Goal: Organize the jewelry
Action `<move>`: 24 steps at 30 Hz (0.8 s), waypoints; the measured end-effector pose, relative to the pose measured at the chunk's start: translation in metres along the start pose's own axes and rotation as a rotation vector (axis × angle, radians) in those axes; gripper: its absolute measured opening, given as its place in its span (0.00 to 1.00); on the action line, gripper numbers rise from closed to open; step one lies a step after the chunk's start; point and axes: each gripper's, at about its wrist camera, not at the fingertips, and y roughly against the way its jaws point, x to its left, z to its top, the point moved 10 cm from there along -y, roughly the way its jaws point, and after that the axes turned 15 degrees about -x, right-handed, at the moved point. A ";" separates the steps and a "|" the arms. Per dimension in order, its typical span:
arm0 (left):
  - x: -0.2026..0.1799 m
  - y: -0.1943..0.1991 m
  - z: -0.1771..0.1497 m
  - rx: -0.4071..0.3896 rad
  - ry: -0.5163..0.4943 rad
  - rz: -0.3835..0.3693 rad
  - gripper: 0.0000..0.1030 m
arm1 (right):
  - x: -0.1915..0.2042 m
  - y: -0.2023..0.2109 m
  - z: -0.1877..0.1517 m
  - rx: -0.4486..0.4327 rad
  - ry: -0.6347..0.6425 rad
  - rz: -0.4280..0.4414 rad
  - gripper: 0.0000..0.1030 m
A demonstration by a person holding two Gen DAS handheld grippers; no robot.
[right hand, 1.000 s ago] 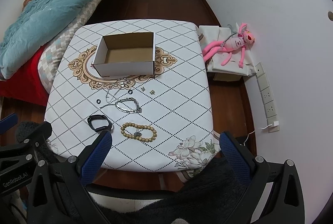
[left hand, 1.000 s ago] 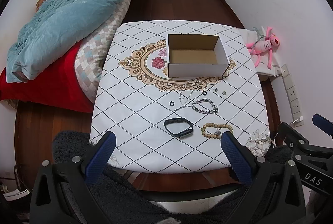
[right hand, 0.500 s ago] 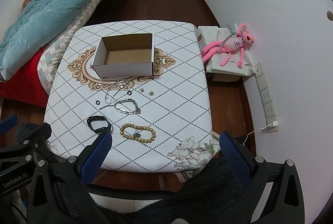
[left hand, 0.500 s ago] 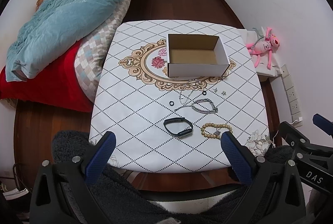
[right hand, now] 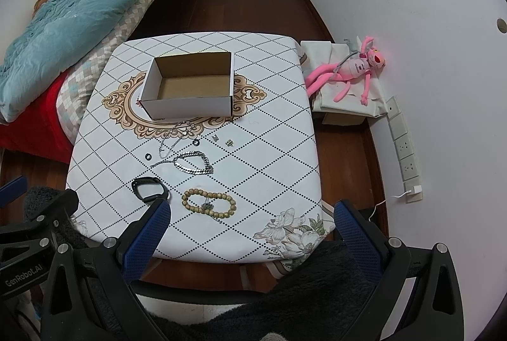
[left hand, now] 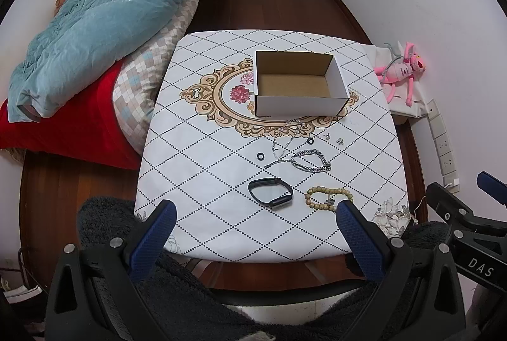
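Note:
An open white cardboard box [left hand: 298, 87] [right hand: 190, 87] stands empty on the patterned table [left hand: 206, 176] [right hand: 279, 157]. In front of it lie a thin silver chain [left hand: 285, 138] [right hand: 174, 136], two small black rings [left hand: 260, 156] [right hand: 147, 156], small earrings [left hand: 339, 140] [right hand: 229, 142], a silver link bracelet [left hand: 312, 162] [right hand: 193, 165], a black band [left hand: 270, 193] [right hand: 149, 188] and a wooden bead bracelet [left hand: 328, 198] [right hand: 209, 203]. My left gripper [left hand: 256, 211] and right gripper [right hand: 250, 211] are both open and empty, held above the table's near edge.
A bed with a blue quilt [left hand: 104, 11] and red cover stands left of the table. A pink plush toy [right hand: 351, 71] lies on a low box at the right, by wall sockets [right hand: 405, 151]. Dark fuzzy fabric [left hand: 190, 293] is below the grippers.
Both views have shifted slightly; the table contents sit marginally higher in the frames. Nothing on the table has moved and both grippers stay open.

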 end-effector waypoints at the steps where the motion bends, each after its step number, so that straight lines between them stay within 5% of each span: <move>1: 0.001 0.000 -0.001 0.000 0.000 0.000 1.00 | 0.000 0.000 0.000 0.000 0.000 0.000 1.00; 24: 0.001 -0.006 0.000 -0.004 0.006 0.003 1.00 | -0.004 -0.001 0.003 -0.008 -0.020 -0.005 1.00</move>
